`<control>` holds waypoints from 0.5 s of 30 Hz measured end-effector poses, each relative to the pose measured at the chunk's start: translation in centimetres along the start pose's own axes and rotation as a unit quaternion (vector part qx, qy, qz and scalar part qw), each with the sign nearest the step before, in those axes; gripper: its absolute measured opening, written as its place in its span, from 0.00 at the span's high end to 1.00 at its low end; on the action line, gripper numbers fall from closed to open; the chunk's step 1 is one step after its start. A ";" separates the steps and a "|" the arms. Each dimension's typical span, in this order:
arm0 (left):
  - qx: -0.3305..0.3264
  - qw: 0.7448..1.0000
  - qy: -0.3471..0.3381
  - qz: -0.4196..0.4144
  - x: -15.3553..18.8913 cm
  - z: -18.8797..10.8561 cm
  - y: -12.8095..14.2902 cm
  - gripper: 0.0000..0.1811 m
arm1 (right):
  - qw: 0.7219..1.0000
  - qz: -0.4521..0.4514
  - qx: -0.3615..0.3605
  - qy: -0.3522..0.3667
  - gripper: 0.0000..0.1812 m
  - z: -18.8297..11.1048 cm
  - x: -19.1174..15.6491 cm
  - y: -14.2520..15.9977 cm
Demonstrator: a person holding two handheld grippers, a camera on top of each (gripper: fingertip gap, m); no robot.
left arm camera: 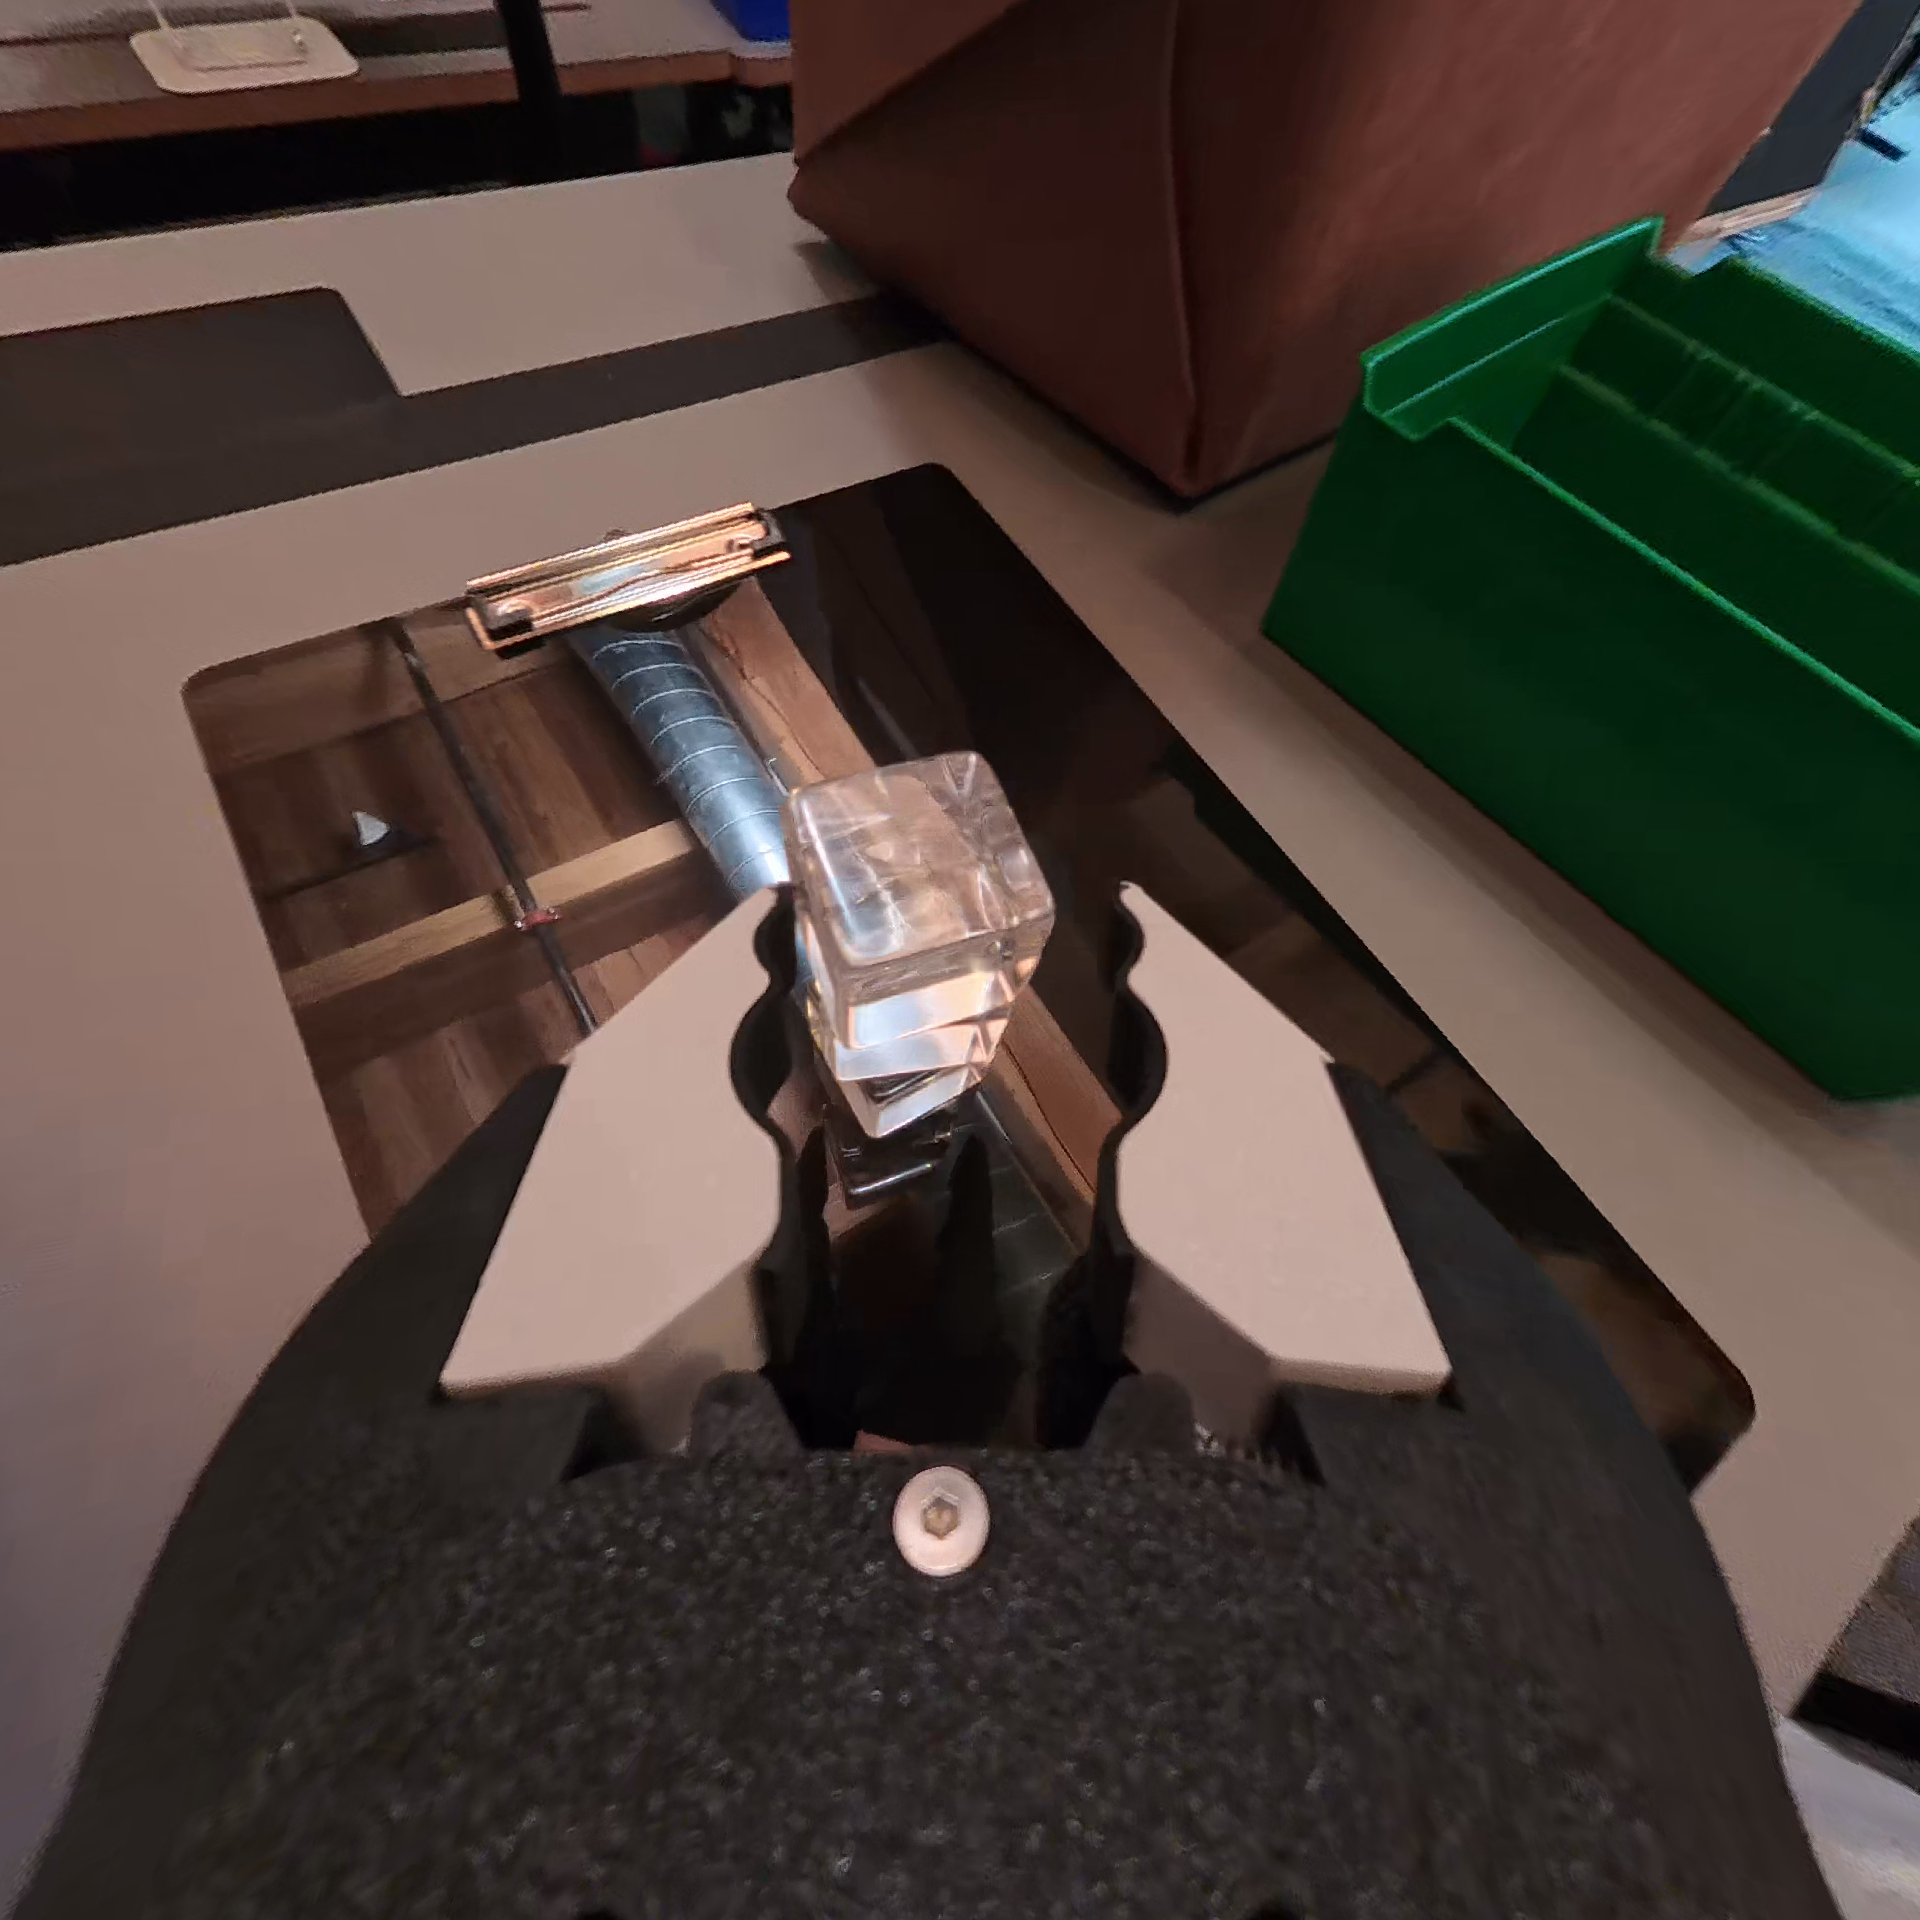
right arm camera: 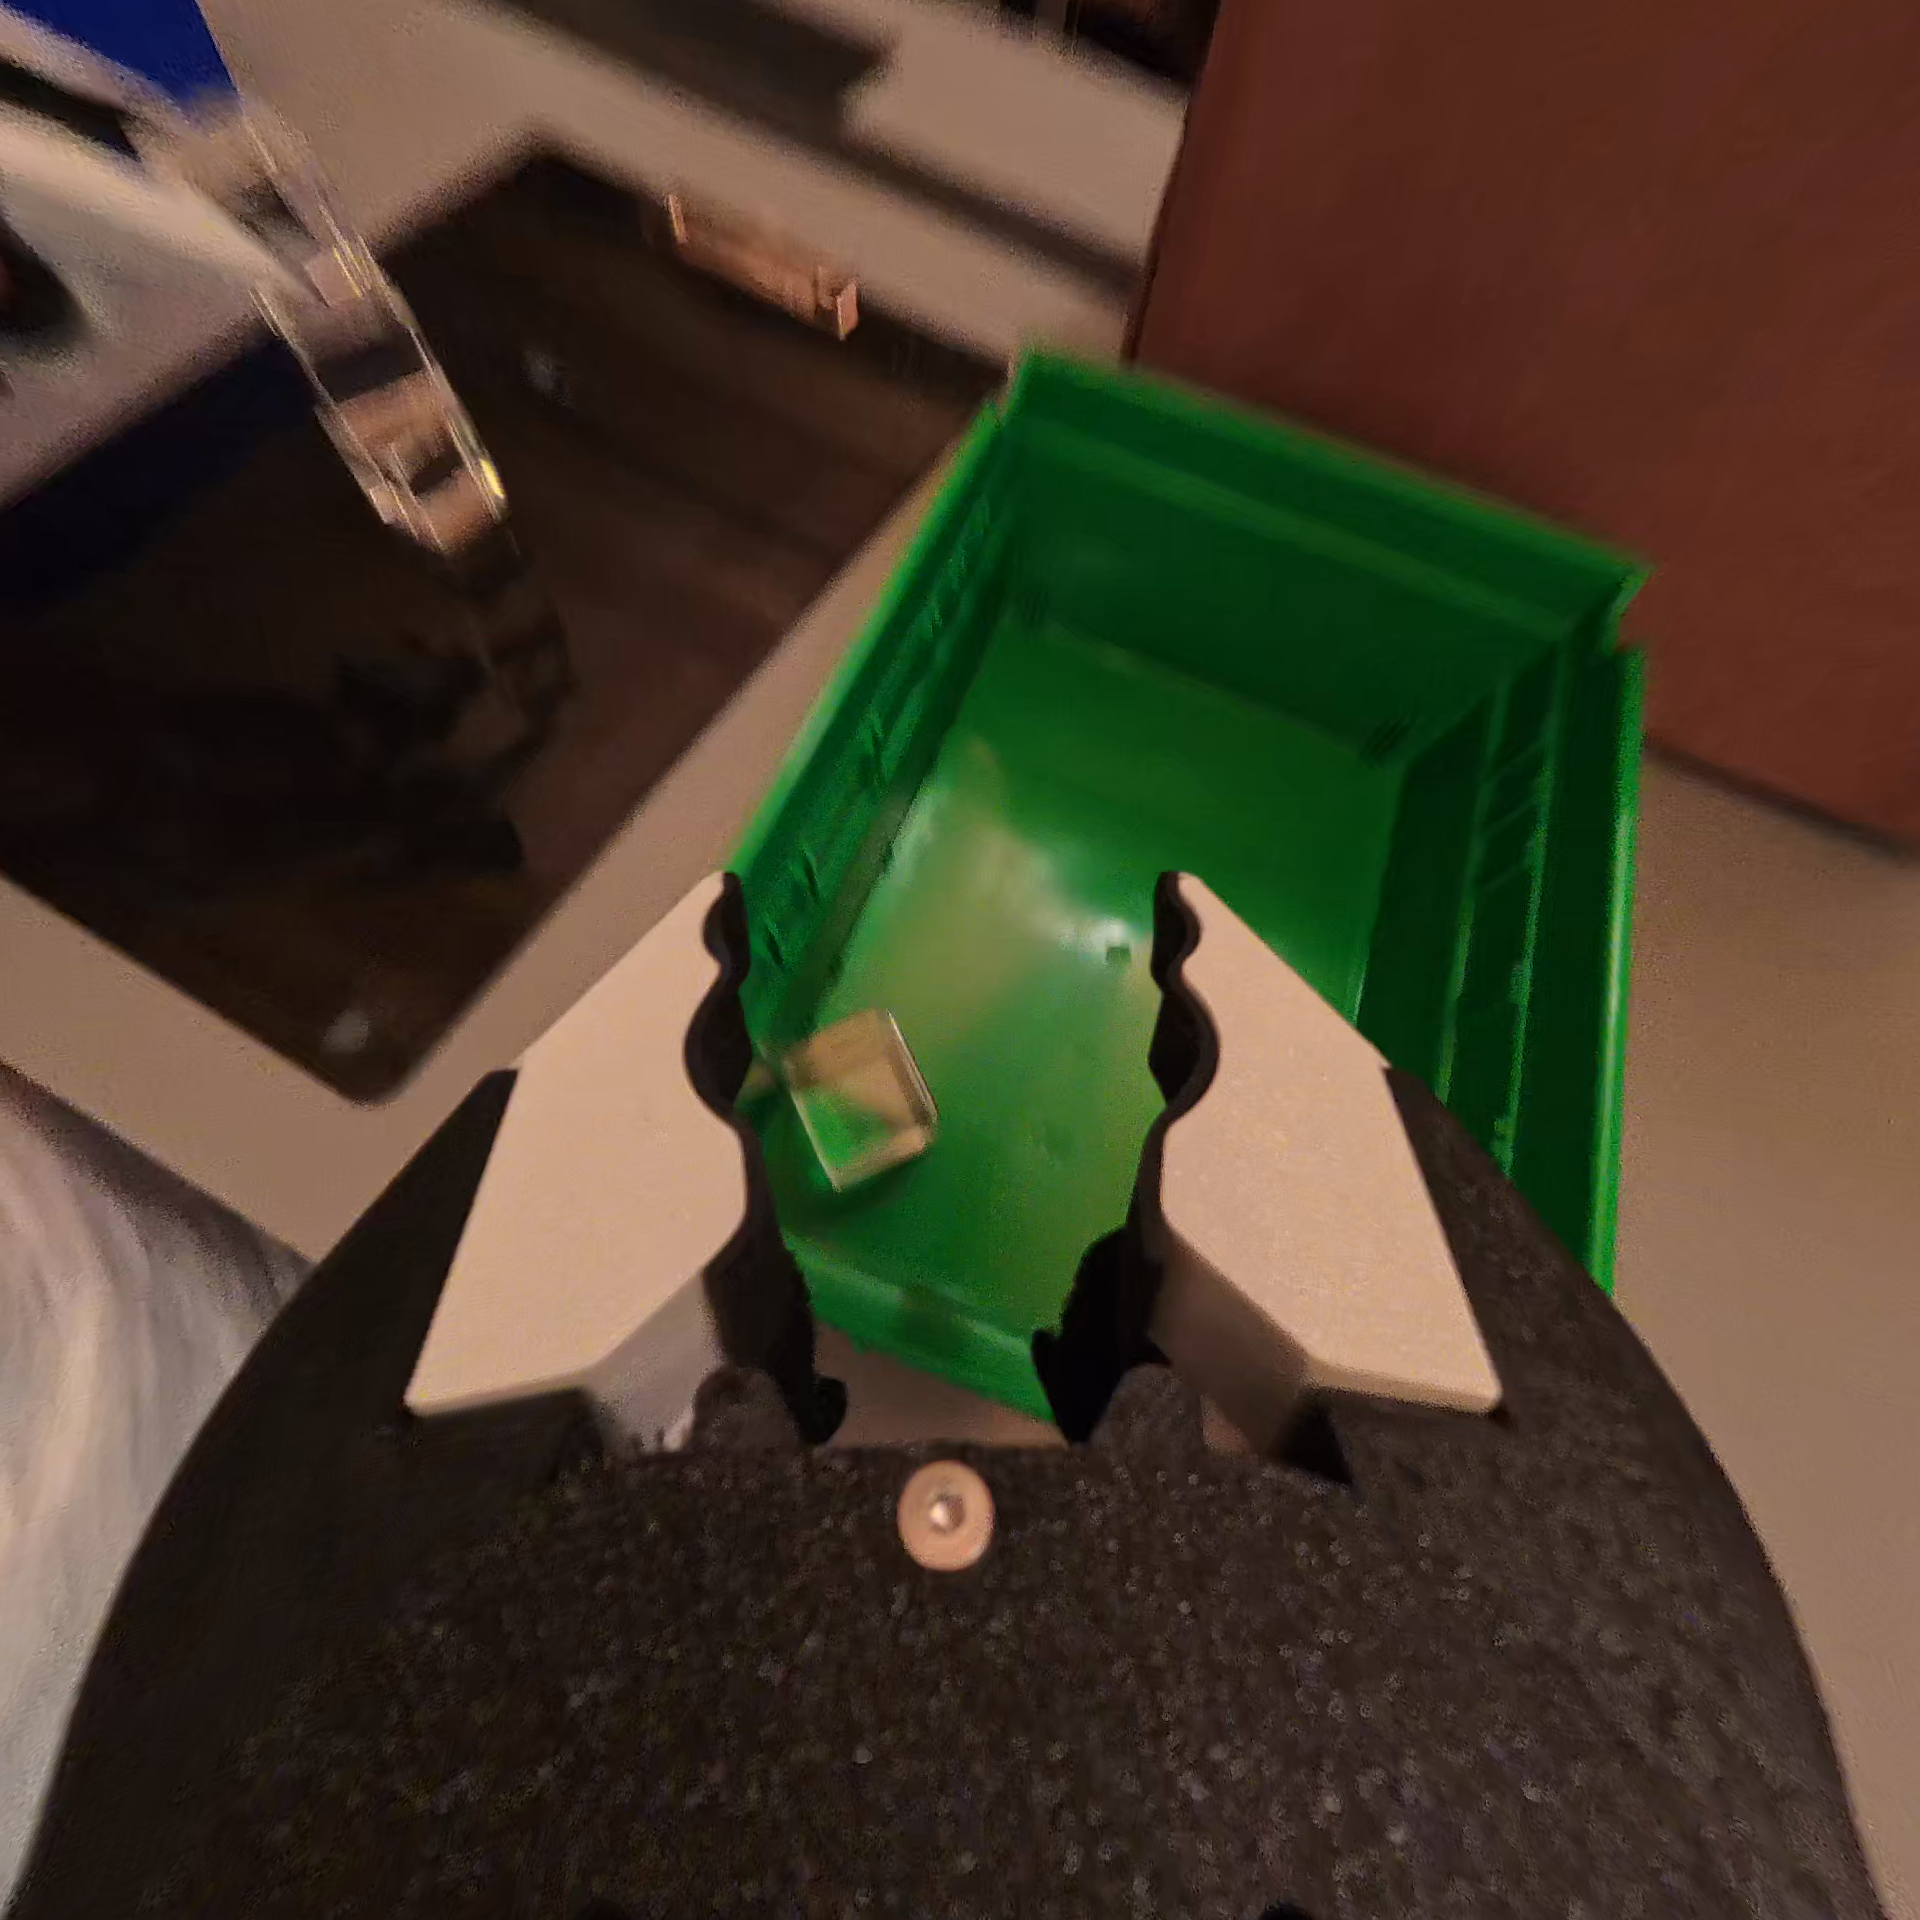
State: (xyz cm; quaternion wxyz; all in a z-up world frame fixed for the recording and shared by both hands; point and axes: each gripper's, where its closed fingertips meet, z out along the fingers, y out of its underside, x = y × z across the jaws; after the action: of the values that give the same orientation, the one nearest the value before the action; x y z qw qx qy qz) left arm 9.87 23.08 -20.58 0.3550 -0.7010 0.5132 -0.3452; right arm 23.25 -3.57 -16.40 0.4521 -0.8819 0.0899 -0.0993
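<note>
A stack of clear acrylic blocks [left arm camera: 920,914] stands on a glossy black clipboard [left arm camera: 364,831]. My left gripper [left arm camera: 948,899] is open around the stack; its left finger is close against the stack and its right finger stands apart. The stack also shows blurred in the right wrist view [right arm camera: 384,416]. My right gripper [right arm camera: 951,883] is open and empty above a green plastic bin [right arm camera: 1496,935]. One clear block [right arm camera: 857,1101] lies inside the bin near its left wall, below the fingers.
The clipboard's metal clip [left arm camera: 623,571] is at its far end. The green bin [left arm camera: 1558,675] sits right of the clipboard on the beige table [left arm camera: 125,935]. A brown paper-wrapped box [left arm camera: 1195,208] stands behind the bin. A light sleeve [right arm camera: 94,1403] shows at lower left.
</note>
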 end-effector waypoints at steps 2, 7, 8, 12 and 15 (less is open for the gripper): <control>0.001 1.000 -0.013 0.005 -0.3 0.0 0.0 0.73 | 0.996 -0.006 0.092 -0.012 0.56 -0.8 -2.7 -3.8; 0.005 1.000 0.019 -0.008 -1.2 -0.6 -0.3 0.74 | 0.979 -0.023 0.184 -0.089 0.54 1.8 -12.4 -8.9; 0.015 0.998 0.047 -0.032 -1.1 -1.0 -0.7 0.74 | 0.975 -0.027 0.193 -0.110 0.53 2.9 -14.5 -9.5; 0.096 0.938 0.260 -0.209 1.4 -5.2 -4.7 0.74 | 0.960 -0.046 0.240 -0.139 0.52 6.8 -19.8 -12.2; 0.124 0.850 0.399 -0.321 3.7 -8.8 -7.1 0.74 | 0.943 -0.037 0.300 -0.139 0.56 7.9 -21.1 -15.4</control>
State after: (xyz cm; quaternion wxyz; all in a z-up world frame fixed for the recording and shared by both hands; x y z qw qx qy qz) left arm 6.64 19.78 -9.53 0.0731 -0.5785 0.3098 -0.7511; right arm 5.95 16.66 -10.34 0.6996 -0.7132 -0.0403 -0.0146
